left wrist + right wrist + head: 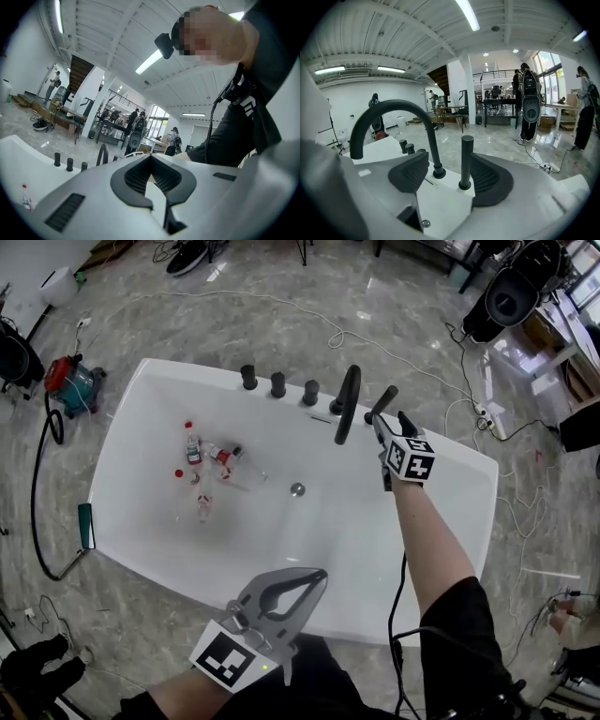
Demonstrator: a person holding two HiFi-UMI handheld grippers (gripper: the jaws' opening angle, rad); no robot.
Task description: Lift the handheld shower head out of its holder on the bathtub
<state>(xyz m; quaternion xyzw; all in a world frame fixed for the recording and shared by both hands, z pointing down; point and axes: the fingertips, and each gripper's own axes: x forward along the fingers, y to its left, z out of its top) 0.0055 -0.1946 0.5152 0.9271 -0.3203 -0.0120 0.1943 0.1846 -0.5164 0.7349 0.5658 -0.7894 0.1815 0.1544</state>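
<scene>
Currently, the right gripper (450, 160) holds its jaws spread either side of the black cylindrical handheld shower head (466, 154), which stands upright in its holder on the white bathtub (445, 199) rim. The left gripper (150, 158) has its jaw tips together, empty.

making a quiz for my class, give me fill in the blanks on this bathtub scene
1. The gripper whose open jaws flank the upright shower head is the person's ___ one.
2. Beside the curved spout, ___ black knobs stand on the bathtub rim.
3. The small bottles lying in the tub have ___ caps.
Missing words: right; three; red.
</scene>
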